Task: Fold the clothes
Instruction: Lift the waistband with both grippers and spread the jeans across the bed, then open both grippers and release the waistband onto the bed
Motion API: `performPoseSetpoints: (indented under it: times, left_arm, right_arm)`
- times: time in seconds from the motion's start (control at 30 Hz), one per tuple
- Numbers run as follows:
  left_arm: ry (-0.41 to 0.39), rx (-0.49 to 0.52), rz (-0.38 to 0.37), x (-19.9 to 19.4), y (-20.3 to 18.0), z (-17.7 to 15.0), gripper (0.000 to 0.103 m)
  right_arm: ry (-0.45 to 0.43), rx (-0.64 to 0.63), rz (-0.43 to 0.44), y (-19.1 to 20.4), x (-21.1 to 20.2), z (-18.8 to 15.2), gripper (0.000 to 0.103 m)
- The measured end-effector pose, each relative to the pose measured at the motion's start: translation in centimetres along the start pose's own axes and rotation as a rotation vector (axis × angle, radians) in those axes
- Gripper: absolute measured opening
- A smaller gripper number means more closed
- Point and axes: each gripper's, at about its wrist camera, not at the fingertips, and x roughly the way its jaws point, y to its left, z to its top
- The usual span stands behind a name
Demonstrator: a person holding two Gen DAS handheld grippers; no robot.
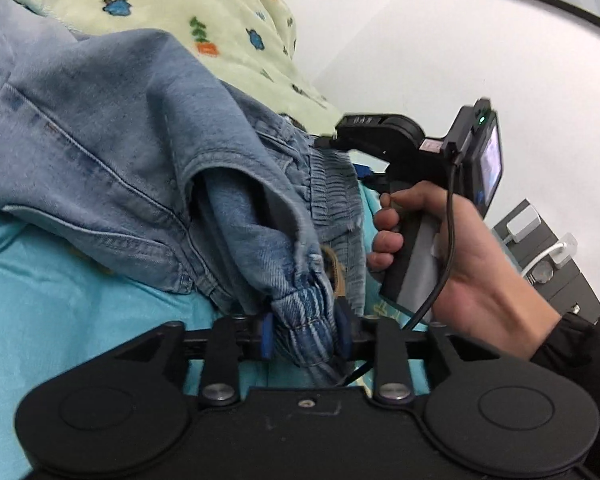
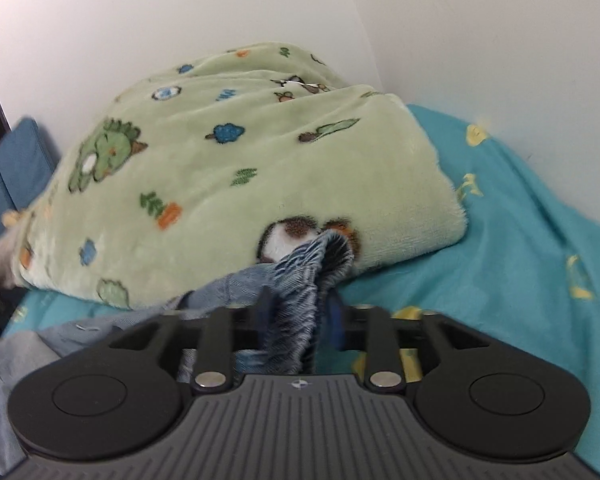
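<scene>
A pair of light blue jeans (image 1: 112, 152) lies bunched on the turquoise bed sheet (image 1: 60, 300). My left gripper (image 1: 305, 330) is shut on the elastic waistband of the jeans and lifts that edge. My right gripper (image 2: 300, 316) is shut on another stretch of the gathered waistband (image 2: 320, 264). In the left wrist view the right gripper's body (image 1: 400, 148) and the hand holding it are just right of the jeans, close to my left gripper. Most of the trouser legs trail off to the left.
A folded pale green fleece blanket (image 2: 220, 176) with cartoon prints lies on the bed behind the jeans, against the white wall (image 2: 460, 32). A dark side table (image 1: 548, 256) with a charger stands at the right. A blue box (image 2: 16, 168) sits at the left.
</scene>
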Motion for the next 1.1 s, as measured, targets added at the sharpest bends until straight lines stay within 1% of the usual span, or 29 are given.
performPoseSetpoints:
  times: [0.03, 0.1, 0.17, 0.27, 0.37, 0.43, 0.5, 0.6, 0.67, 0.8, 0.9, 0.97, 1.1]
  left_arm:
    - [0.016, 0.004, -0.006, -0.3, -0.3, 0.2, 0.042]
    - [0.034, 0.015, -0.014, -2.0, -0.1, 0.6, 0.043]
    - [0.035, 0.063, -0.020, -4.2, -0.4, 0.9, 0.046]
    - [0.034, 0.122, -0.030, -7.8, -1.2, 1.2, 0.050]
    - [0.024, 0.167, -0.040, -11.2, -2.7, 1.3, 0.050]
    - [0.022, 0.214, -0.054, -13.2, -3.9, 1.4, 0.052]
    - [0.039, 0.255, -0.064, -16.2, -3.9, 1.0, 0.052]
    - [0.047, 0.287, -0.066, -20.5, -3.4, 0.5, 0.052]
    - [0.053, 0.300, -0.063, -22.5, -2.8, 0.7, 0.052]
    - [0.057, 0.306, -0.097, -26.7, -1.5, 0.7, 0.052]
    - [0.057, 0.315, -0.127, -29.4, -1.0, 0.3, 0.053]
    - [0.053, 0.305, -0.145, -30.5, -0.6, 0.3, 0.054]
    - [0.003, 0.289, -0.125, -31.2, 0.3, 1.3, 0.056]
  right_arm:
    - [0.001, 0.003, -0.003, -0.2, -0.1, -0.2, 0.053]
    - [0.003, 0.008, -0.008, -0.6, -0.2, -0.5, 0.054]
    - [0.003, 0.010, -0.014, -0.8, -0.7, -0.9, 0.054]
    - [-0.019, -0.039, -0.045, 0.9, -3.9, -1.1, 0.054]
    - [-0.037, -0.057, -0.074, 2.6, -7.1, -1.4, 0.054]
    - [-0.052, -0.054, -0.064, 4.0, -9.1, -1.8, 0.054]
    - [-0.066, -0.052, -0.046, 5.6, -10.9, -2.3, 0.054]
    - [-0.076, -0.048, -0.053, 8.2, -12.9, -3.5, 0.054]
    - [-0.070, -0.036, -0.051, 9.6, -13.8, -4.7, 0.054]
    - [-0.089, -0.033, -0.058, 12.3, -15.4, -7.4, 0.054]
    - [-0.082, -0.020, -0.089, 13.3, -15.5, -9.3, 0.054]
    - [-0.083, -0.020, -0.104, 13.7, -15.5, -10.3, 0.054]
    - [-0.084, -0.026, -0.104, 14.1, -15.1, -11.3, 0.055]
